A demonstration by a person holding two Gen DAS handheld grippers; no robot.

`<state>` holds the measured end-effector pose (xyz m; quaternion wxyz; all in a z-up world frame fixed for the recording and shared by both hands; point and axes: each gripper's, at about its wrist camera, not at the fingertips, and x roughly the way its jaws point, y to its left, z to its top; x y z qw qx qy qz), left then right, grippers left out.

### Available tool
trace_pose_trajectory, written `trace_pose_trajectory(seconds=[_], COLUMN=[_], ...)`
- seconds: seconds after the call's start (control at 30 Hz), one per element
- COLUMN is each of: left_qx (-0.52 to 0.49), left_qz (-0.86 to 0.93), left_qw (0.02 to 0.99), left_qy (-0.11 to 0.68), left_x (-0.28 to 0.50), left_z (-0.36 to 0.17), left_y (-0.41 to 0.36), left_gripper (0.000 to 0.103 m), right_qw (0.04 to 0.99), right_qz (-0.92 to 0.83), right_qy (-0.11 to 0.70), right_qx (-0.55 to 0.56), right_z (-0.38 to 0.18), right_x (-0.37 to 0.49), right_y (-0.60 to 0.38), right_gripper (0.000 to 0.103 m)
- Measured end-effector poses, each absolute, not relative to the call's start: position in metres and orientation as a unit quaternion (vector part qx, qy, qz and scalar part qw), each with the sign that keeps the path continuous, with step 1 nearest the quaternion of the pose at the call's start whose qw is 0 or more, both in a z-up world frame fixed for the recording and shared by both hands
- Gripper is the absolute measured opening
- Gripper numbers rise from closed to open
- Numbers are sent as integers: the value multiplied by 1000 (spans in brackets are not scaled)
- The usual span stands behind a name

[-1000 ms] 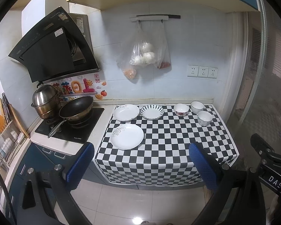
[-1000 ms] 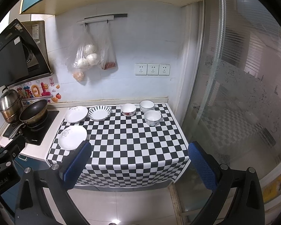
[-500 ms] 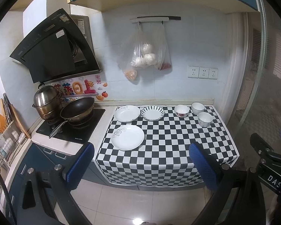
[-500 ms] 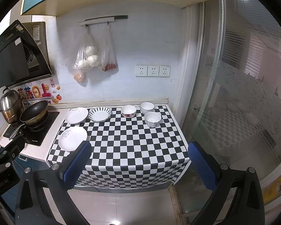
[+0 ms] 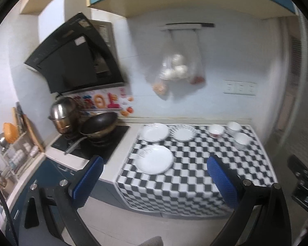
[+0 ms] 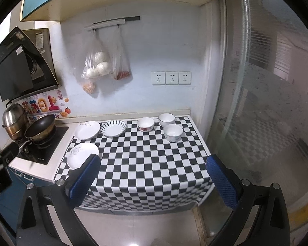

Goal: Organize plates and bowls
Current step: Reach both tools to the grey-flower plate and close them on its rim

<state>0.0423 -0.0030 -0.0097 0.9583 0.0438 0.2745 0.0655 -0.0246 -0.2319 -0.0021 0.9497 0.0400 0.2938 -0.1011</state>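
Note:
Three plates lie on the left of the checkered counter (image 5: 191,172): a large white plate (image 5: 155,159) in front, a white plate (image 5: 154,132) and a striped plate (image 5: 184,132) behind. Three bowls (image 5: 215,130) (image 5: 234,126) (image 5: 241,140) stand at the back right. In the right wrist view they show as plates (image 6: 82,158) (image 6: 87,130) (image 6: 113,128) and bowls (image 6: 145,124) (image 6: 166,119) (image 6: 173,132). My left gripper (image 5: 154,182) is open and empty, short of the counter. My right gripper (image 6: 153,181) is open and empty, also short of it.
A stove (image 5: 92,143) with a black wok (image 5: 98,124) and a steel pot (image 5: 61,114) stands left of the counter. Plastic bags (image 6: 100,65) hang on the back wall. A glass door (image 6: 267,102) bounds the right side. A dish rack (image 5: 12,149) sits far left.
Both grippers have moved closer to the counter. The left view has swung right and is blurred by motion. The dishes have not moved.

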Motion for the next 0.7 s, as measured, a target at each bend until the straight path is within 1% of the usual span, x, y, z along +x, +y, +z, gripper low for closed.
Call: trace_pose_trajectory(seconds=[0.13,0.27,0.43,0.7], left_qx=[45,44,29,34], left_qz=[94,109,111,76], left_qw=[949,937,927,911], left_qy=[297,329,356,404], left_x=[76,120,177,284], left_z=[-35,-66,-96,-140], left_y=[8,25,45,79], left_gripper=[103,103,103,103], right_qw=[949,939,931,914], right_qz=[-89,-68,-61,-67], right_qy=[300,335,357,401], right_qx=[33,43,35,4], right_z=[-26,-58,-85,-136], right_x=[9,60,120,251], right_y=[-229,-219,-200,-140], right_gripper=[103,103,103,103])
